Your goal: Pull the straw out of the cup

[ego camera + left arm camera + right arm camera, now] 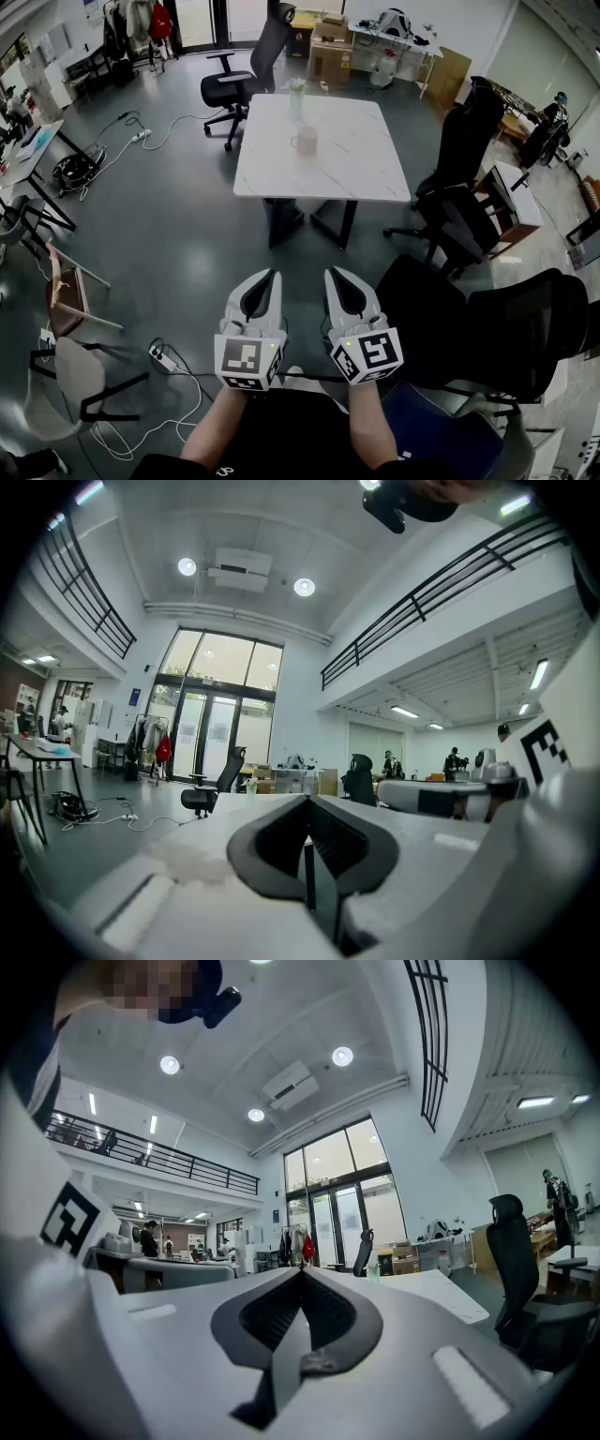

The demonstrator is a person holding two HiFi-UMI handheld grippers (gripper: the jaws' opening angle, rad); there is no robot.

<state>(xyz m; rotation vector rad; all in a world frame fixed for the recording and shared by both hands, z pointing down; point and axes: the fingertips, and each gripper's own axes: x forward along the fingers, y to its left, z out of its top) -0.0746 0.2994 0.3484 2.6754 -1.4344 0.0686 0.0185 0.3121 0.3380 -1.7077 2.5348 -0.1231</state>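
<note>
The cup (296, 97) we take to be the task's own is the tall pale vessel far ahead of both tools, at the far edge of the white tabletop (361, 164). Something pale rises from its mouth, but it is too small for us to call it the straw with certainty. A mug (305, 142) stands on the same tabletop, a little nearer to the tools. Our left tool (272, 277) and right tool (331, 276) hang side by side close to our body, over the floor and well apart from the tabletop. Each has its jaws pressed together with nothing between them.

We judge the task not yet begun, so the step in hand is the approach. To do it well we should walk up until the cup is just ahead of the tools, part the jaws of one tool before reaching, and set the other against the cup's wall to steady it. The pull should run upward along the straw's own line with a light grip, since a tall cup may tip
</note>
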